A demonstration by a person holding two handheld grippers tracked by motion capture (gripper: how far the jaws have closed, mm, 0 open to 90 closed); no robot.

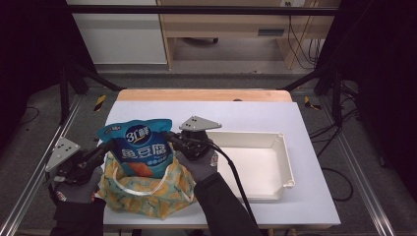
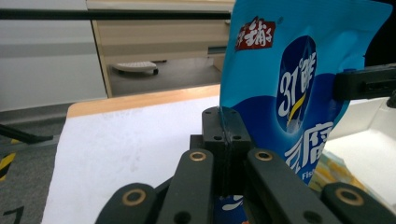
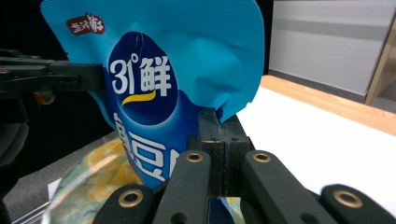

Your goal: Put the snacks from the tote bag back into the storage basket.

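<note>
Blue and glossy, the one snack pouch (image 1: pixel 139 147) is standing upright, printed with white characters on a darker blue oval and a small red logo near its top, its lower end sitting in the mouth of the single yellow-patterned cloth bag (image 1: pixel 147 189) at the table's near edge. Two grippers are working: the left gripper (image 2: pixel 223 135) is pinching the pouch's left edge, the right gripper (image 3: pixel 223 135) is clamping its right edge. One white tray (image 1: pixel 285 162) is lying just beside them.
</note>
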